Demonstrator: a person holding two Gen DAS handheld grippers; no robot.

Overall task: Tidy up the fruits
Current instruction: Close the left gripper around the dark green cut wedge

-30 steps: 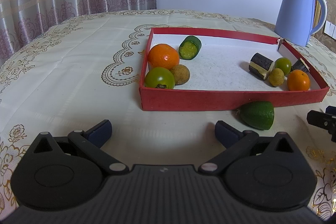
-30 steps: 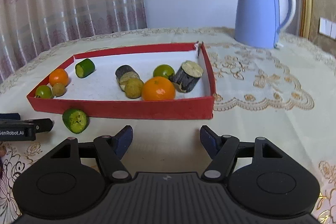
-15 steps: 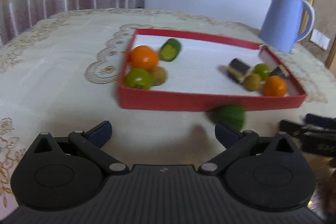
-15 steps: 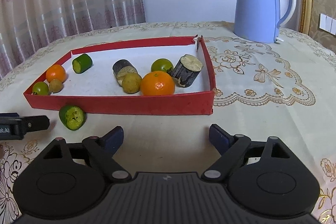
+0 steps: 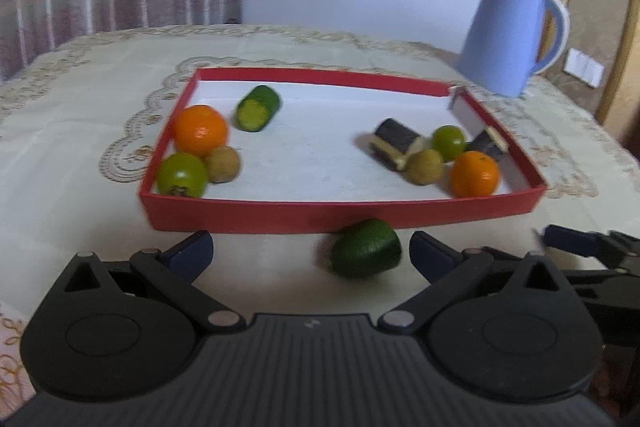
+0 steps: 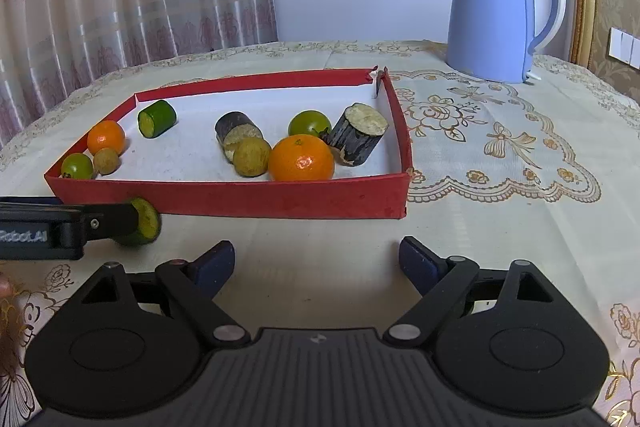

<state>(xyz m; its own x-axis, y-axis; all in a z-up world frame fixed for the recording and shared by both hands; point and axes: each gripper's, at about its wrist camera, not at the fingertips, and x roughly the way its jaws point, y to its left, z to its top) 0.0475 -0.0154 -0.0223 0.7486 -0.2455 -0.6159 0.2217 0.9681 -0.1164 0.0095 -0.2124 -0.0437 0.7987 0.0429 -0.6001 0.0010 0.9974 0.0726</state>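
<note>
A shallow red cardboard tray [image 6: 280,201] with a white floor sits on a cream tablecloth [image 6: 500,195] embroidered with gold flowers and scalloped borders. Inside lie two glossy round oranges, two smooth green tomatoes, two dull brownish round fruits, a short cucumber cylinder and two dark-skinned, pale-fleshed cut chunks. Outside, touching the tray's near wall, rests a second cut cucumber piece [image 5: 366,247], its pale flat face turned sideways. The left gripper [image 5: 311,254] tilts down toward it, jaws spread wide, the piece between the blue pads nearer the right one, unpinched. The right gripper [image 6: 316,261] angles down over bare cloth, its jaws having just been opening and now standing wide with nothing between them. A smooth blue plastic kettle [image 6: 496,11] stands behind.
</note>
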